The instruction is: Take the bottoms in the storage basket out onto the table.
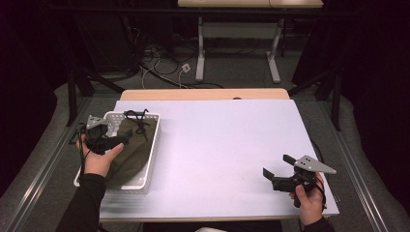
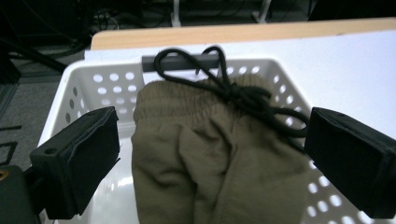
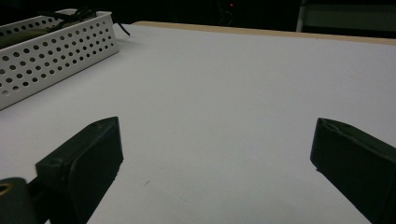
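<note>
Shorts [image 2: 210,158], olive with a black drawstring [image 2: 238,93], lie folded in the white basket [image 1: 153,145] at the tabletop's [image 1: 227,145] left. My left gripper [image 2: 210,154] hovers over them, jaws wide, holding nothing. My right gripper [image 1: 278,169] waits wide and empty near the right edge. I judge any lifting out not yet begun.

No readable text, label, brand, number or sign is showing anywhere: nothing legible on the basket [image 1: 153,145], the cloth [image 2: 210,158] or the table [image 1: 227,140].
</note>
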Demonstrator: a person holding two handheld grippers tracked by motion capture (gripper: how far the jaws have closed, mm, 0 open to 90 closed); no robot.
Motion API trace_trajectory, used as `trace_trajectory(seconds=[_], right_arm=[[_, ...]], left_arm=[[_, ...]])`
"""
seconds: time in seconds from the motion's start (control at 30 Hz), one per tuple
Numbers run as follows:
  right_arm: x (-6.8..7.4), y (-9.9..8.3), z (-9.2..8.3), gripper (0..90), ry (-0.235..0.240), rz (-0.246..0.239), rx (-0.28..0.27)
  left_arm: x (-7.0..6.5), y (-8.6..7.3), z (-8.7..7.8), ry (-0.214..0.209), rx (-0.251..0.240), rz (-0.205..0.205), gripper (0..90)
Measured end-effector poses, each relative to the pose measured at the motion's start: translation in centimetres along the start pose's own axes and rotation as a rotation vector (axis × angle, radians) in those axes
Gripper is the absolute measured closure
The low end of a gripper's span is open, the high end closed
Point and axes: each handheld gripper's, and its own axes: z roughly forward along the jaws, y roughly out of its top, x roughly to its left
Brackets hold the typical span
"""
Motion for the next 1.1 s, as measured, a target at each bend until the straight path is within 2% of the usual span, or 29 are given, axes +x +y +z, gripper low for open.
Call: trace_trajectory(seconds=[0.1,0.17,0.3,0.6,1.1], right_arm=[[0.0,0.0,0.0,2.5,-0.001,0.0,0.004],[0.0,0.0,0.0,2.5,0.001,0.001,0.005],[0.0,0.0,0.1,2.9,0.004,0.002,0.008],[0.0,0.0,0.1,3.1,0.006,0.003,0.01],[0.0,-0.1,0.3,4.1,0.007,0.0,0.015]], left_arm=[[0.2,-0.3,0.6,0.006,0.032,0.023,3.3],[0.2,-0.4,0.9,-0.007,0.056,0.025,3.3],[0.1,-0.5,1.5,-0.002,0.09,0.04,3.3],[0.1,-0.7,2.2,0.01,0.129,0.06,3.3],[0.3,-1.1,3.0,0.004,0.183,0.057,2.6]])
